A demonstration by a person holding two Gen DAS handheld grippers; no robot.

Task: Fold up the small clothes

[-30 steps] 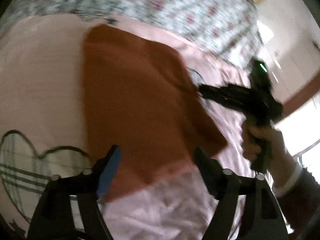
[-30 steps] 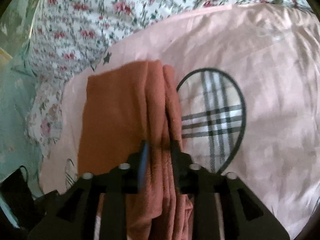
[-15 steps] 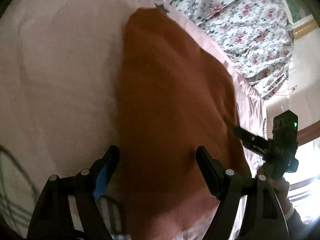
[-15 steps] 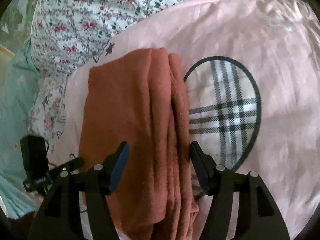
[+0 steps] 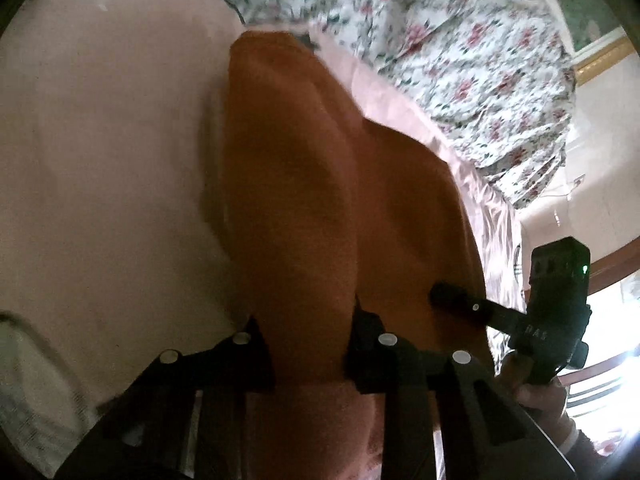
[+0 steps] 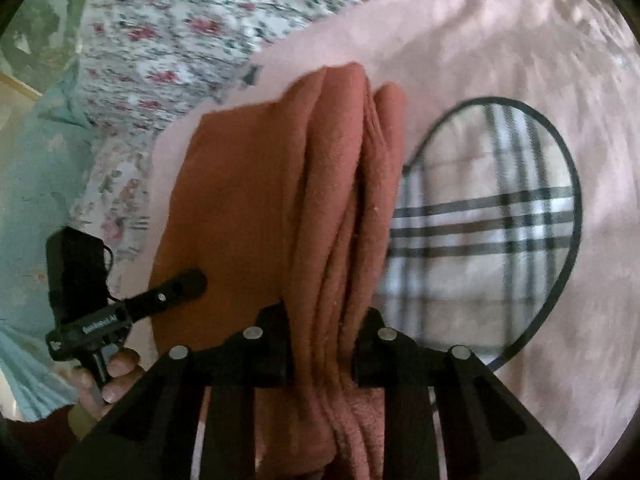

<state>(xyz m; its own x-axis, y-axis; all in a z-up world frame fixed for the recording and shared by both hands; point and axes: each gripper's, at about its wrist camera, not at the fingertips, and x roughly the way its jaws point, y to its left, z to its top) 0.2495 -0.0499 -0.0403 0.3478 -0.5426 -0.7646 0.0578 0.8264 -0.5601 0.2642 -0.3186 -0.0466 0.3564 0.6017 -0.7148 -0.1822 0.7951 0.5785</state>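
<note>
A rust-orange garment (image 5: pixel 288 200) lies folded lengthwise on a pink sheet (image 5: pixel 100 160). My left gripper (image 5: pixel 310 336) has its jaws closing on the near end of it, and the cloth fills the gap between the pads. In the right wrist view the same garment (image 6: pixel 248 208) shows several stacked folds along its right edge. My right gripper (image 6: pixel 322 334) is closing on those bunched folds, with its pads pressed against them. Each gripper's fingers (image 5: pixel 460 302) (image 6: pixel 176 286) reach the garment's other near corner in the opposite view.
A floral quilt (image 5: pixel 460 60) (image 6: pixel 180 20) borders the far side of the pink sheet (image 6: pixel 520 60). A plaid patch with a dark outline (image 6: pixel 500 220) lies just right of the garment. Pale teal fabric (image 6: pixel 36 180) sits at the left. A hand (image 6: pixel 116 372) holds the left gripper's handle.
Both grippers stood wide half a second ago and have now narrowed onto the garment's near end. The left one moved in closer over the cloth.
</note>
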